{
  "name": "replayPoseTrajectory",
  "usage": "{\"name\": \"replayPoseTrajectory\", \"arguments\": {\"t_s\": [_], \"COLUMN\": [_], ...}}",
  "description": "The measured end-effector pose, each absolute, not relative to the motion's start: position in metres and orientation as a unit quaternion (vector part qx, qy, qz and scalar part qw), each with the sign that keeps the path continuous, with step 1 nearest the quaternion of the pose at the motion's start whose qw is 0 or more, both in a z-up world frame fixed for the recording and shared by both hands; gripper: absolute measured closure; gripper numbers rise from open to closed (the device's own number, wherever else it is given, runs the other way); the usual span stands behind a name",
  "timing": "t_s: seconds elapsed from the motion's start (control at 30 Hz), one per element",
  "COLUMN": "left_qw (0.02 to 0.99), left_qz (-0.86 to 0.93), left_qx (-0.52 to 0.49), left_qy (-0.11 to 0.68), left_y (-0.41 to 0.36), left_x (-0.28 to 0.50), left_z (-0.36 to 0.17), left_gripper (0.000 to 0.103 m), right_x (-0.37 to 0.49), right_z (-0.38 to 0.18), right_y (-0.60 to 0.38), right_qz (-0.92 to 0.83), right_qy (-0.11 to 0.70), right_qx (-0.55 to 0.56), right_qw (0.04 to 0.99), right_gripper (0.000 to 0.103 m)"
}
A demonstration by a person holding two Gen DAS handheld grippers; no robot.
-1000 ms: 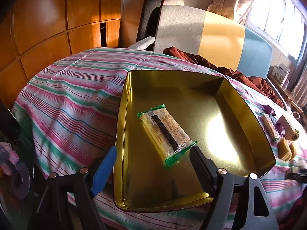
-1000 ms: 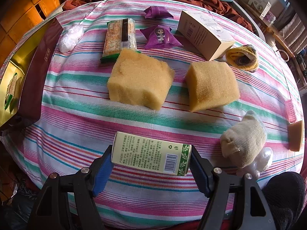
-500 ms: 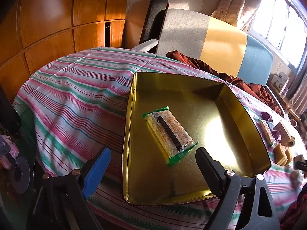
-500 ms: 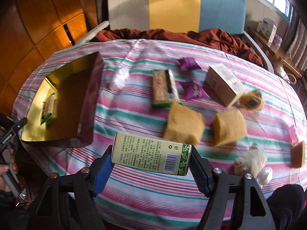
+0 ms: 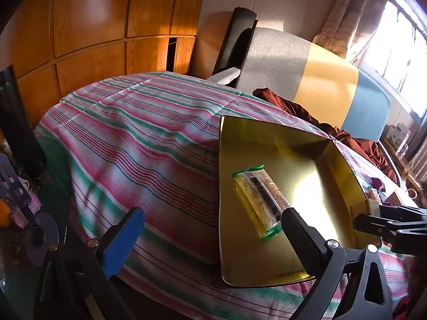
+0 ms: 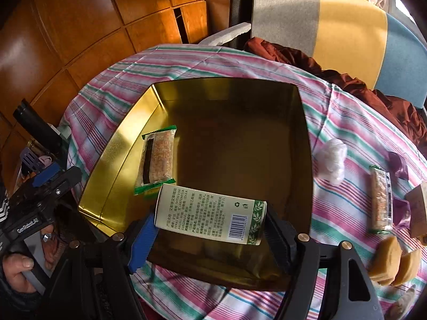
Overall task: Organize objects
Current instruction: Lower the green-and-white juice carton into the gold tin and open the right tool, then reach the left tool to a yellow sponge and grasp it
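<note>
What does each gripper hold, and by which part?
The right gripper clamps the green-and-white box by its two short ends, above the gold tin. The left gripper holds nothing.

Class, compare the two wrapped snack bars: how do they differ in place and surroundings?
One bar lies inside the gold tin; the other bar lies on the striped cloth, outside it. The tin's bar lies alone; the cloth's bar has purple packets beside it. Both share green-edged clear wrappers.

warm window (image 5: 397,50) sunlight, glare on tray (image 5: 304,186) (gold), fisheye-bent edges, corners perhaps vignetted.
</note>
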State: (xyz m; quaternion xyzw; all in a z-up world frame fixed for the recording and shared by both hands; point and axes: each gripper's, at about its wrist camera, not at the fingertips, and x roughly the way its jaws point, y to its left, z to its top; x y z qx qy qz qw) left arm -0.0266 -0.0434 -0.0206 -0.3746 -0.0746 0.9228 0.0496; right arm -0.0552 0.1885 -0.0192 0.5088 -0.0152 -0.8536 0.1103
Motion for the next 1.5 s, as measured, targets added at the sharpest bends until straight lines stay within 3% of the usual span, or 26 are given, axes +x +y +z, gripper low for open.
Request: {"name": "replayPoseTrajectory", "arguments": {"t_s": [0.27,0.33,0.4,1.0,1.5], "left_qw": [0.025,0.023,0.021,0.045,0.120], "left_qz": [0.923,0.924,0.925,0.934,0.930], "left_qx": [-0.373,-0.372,-0.369,-0.353,-0.347], "left_qy": [-0.090,-0.089,-0.086,-0.024,0.025], "left_y": [-0.063,-0.064,-0.062,-0.031,0.026], "left_x": [-0.027,-0.027,-0.027,-0.015,-0.006], "left_z": [-0.028,-0.029,-0.028,-0.004,0.010], "left_gripper": [0.000,0.000,0.000,0.000,0.000], "right_x": [-0.065,-0.063,-0.059,-0.003,0.038], "right_z": [-0.044,-0.046,-0.046,0.001,0.005], "right_y": [0.156,0.150,0.149,0.198,0.320], "right_qz": [-0.834,-0.834,-0.835,-0.895,-0.902], "right_qy": [-0.019,-0.014,-0.012,-0.011,-0.081], "right_qx": [0.534,0.532,0.529,0.438,0.421], "right_qw": [0.136,0.147,0.150,0.076,-0.053], "right_gripper": [0.026,0.008,0.003,0.003,0.003]}}
